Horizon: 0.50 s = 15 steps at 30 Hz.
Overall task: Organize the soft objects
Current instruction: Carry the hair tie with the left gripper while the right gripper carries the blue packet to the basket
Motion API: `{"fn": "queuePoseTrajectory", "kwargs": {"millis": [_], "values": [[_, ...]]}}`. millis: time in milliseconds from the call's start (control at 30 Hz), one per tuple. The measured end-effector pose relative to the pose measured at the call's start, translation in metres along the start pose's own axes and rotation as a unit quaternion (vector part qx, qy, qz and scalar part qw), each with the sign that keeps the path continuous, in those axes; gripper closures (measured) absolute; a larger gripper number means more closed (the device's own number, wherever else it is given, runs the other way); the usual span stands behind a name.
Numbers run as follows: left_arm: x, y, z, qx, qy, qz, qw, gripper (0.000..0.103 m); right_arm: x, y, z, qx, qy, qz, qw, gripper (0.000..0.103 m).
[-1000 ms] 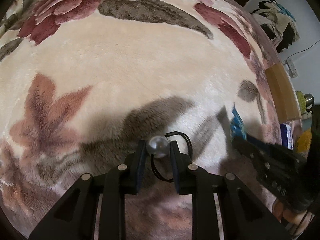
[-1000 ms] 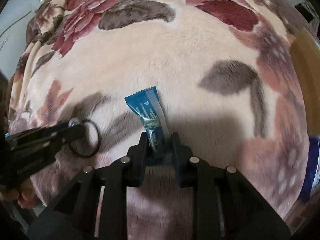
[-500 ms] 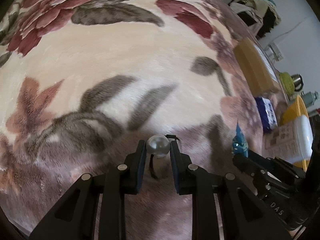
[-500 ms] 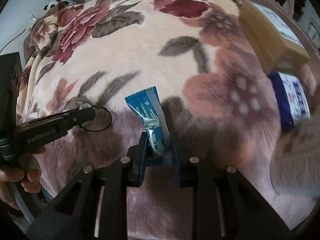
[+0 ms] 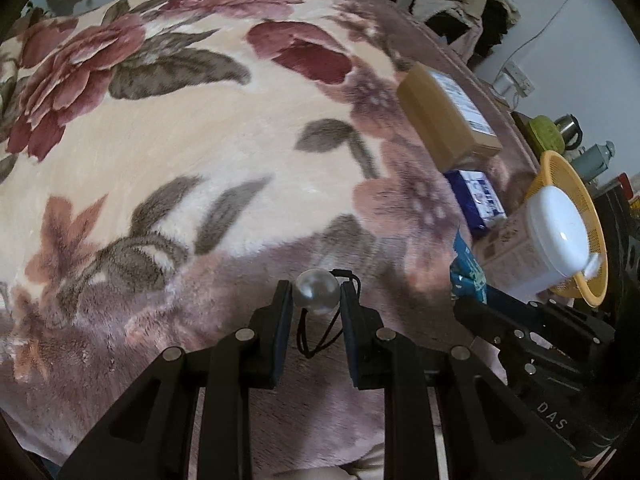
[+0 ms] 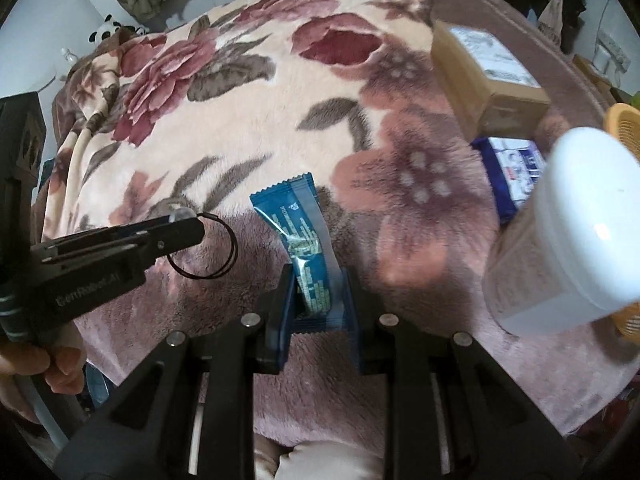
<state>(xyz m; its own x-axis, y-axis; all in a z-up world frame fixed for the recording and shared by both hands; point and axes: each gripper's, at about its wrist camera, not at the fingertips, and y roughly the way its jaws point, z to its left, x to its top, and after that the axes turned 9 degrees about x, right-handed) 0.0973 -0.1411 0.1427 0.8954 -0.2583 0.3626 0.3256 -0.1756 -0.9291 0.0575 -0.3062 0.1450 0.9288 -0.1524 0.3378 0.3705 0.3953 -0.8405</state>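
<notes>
Left gripper (image 5: 316, 300) is clamped on the clear bead of a hair tie (image 5: 316, 291), whose black elastic loop dangles between the fingers; right gripper (image 6: 318, 296) is closed on the lower end of a blue snack packet (image 6: 304, 236), which stands up out of the jaws. Both loads hang clear of the floral fleece blanket (image 5: 200, 152). Compared with a second ago, the blanket has dropped away and slid leftward in both views, so both hands have lifted and carried toward the bed's right edge. Newly in sight there are a cardboard box (image 5: 448, 120), a blue-and-white pack (image 5: 476, 200), a white-lidded jar (image 5: 552, 232) and a yellow basket (image 5: 576, 200) behind it. In the right wrist view the jar now looms just beside the packet. The pick-up appears finished for both items and the transport under way; the basket is the likely drop point, though that is a judgement, and the jar partly blocks the approach.
</notes>
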Motion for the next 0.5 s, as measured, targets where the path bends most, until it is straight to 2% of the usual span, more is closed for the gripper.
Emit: {"fn": "queuePoseTrajectory", "kwargs": {"millis": [500], "values": [[-0.004,-0.032,-0.052,-0.004,0.042,-0.012,0.999,0.08,-0.008,-0.054,-0.012,0.006,0.014,-0.037,0.999,0.08]]}}
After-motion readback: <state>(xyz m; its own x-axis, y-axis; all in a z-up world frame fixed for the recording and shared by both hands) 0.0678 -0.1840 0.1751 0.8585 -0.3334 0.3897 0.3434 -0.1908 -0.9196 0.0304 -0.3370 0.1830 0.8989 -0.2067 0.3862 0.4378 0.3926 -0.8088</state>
